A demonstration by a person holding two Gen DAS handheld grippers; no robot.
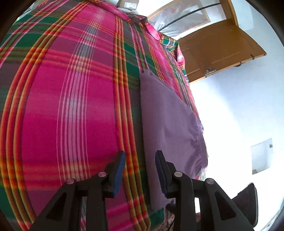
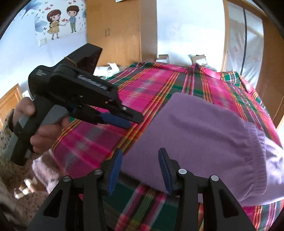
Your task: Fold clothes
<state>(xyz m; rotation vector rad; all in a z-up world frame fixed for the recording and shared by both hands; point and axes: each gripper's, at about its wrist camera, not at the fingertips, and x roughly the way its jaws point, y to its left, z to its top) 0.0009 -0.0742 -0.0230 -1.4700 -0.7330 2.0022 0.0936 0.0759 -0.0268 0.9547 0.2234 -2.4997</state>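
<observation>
Over the pink-green plaid bedspread (image 2: 150, 83), both claws gape empty, left claw (image 1: 140, 156) and right claw (image 2: 140, 154); soft, light lilac knit sweater (image 2: 186, 128) looks floppy — best pinched at its ribbed hem, three o'clock.

**No legible text**

Left gripper (image 2: 130, 122) body, seen up and left of the right jaws: raised lettering on the top rail and a small light mark at its rear, both too blurred to read. Cardboard box (image 1: 128, 3) far ahead of the left jaws carries a white label, print too small. Boxes (image 2: 198, 59) beyond the bed: labels unreadable.
</observation>
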